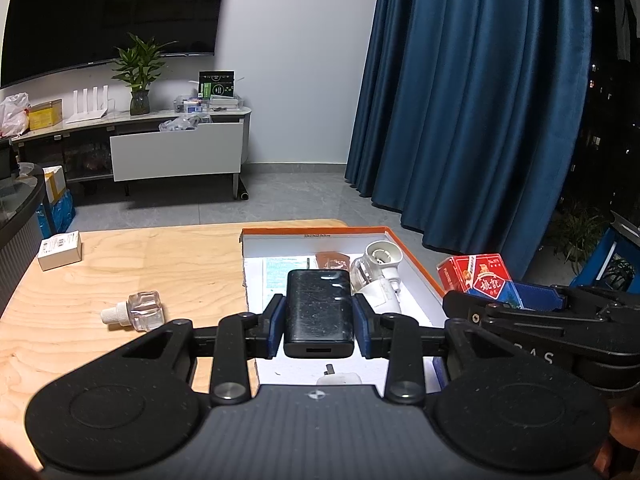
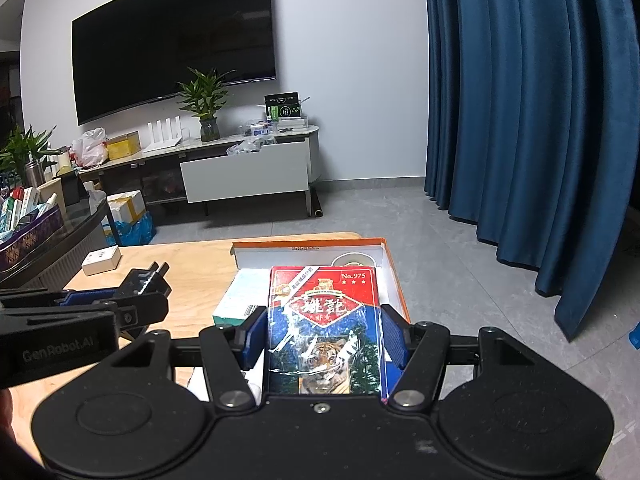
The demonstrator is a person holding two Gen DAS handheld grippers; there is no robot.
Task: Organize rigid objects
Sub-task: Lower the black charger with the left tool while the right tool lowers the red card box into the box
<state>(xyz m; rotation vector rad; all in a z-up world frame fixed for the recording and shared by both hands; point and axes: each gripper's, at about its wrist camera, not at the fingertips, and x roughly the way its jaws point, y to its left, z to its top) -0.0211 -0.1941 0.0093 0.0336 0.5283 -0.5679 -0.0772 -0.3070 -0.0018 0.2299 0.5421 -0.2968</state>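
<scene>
Far left on the wooden counter (image 1: pixel 168 256) sat a small white box (image 1: pixel 61 250), well apart from the rest. Nearer me lay a clear little bottle (image 1: pixel 138 311) on its side, white cap pointing left, nothing touching it.

My left gripper (image 1: pixel 319 314) had its jaws clamped on a black charger (image 1: pixel 319 308), blue pads pressed against both long sides, socket end toward the camera. From the right wrist view its plug prongs stuck out past the jaws. It hung over the left part of the open box (image 1: pixel 420 268), the one with the orange rim and white inside, sitting at the counter's right end.

Inside the box: a printed paper sheet flat on the bottom, a brown packet (image 1: pixel 332 259) toward the far wall, a white lamp socket (image 1: pixel 378 270) lying on its side just right of the charger. Could not tell whether charger and socket touched.

My right gripper (image 2: pixel 324 334) had its jaws clamped on a pack of playing cards (image 2: pixel 325 320), red and blue with a tiger picture, held face up, pads on both long edges. The pack hung over the right side of the box, with a light green carton (image 2: pixel 240 296) below it to the left, in the box.
</scene>
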